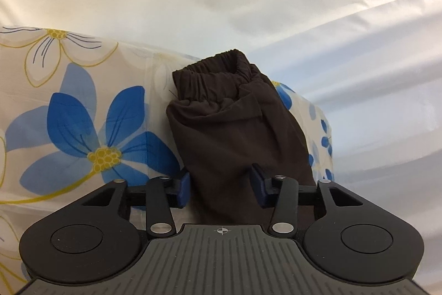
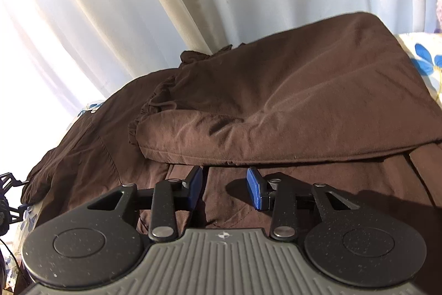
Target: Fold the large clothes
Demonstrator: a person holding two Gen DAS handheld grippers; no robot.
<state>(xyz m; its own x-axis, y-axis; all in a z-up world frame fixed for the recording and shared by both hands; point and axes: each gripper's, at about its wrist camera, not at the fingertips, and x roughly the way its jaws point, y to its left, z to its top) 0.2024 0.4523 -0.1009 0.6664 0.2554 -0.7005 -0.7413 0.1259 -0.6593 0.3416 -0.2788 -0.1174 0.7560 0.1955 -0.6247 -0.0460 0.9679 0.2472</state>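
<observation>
Left wrist view: we have a brown sleeve (image 1: pixel 234 123) running up between the pads of our left gripper (image 1: pixel 221 185), its elastic cuff at the far end, lying on the floral cloth (image 1: pixel 83 115) that covers the counter. Jaws are partly spread w/ the sleeve filling the gap; the right pad presses into the fabric, the left pad sits at its edge, so we read it as a pinch, tho the left contact isn't fully clear.

Right wrist view: our right gripper (image 2: pixel 224 188) hovers low over the body of the brown garment (image 2: pixel 276 101). Jaws are part-spread, nothing between them but flat fabric beneath; no pinch. A folded-over panel lies just beyond the fingertips (image 2: pixel 255 187), its hem running across the view, ruffled edge to the left. White curtain (image 2: pixel 138 4) hangs behind.

Step in hand, as we judge it: bring the sleeve across onto the body. To do it well:
- get both sleeve layers in the left pinch, not just the top one
- lift enough to clear the cloth, carry across w/o dragging
- right gripper should pin the body near the fold line so the panel doesn't slide
- lay the sleeve flat, cuff inside the outline, then smooth

Risk: thin fabric may slip from a loose pinch.
</observation>
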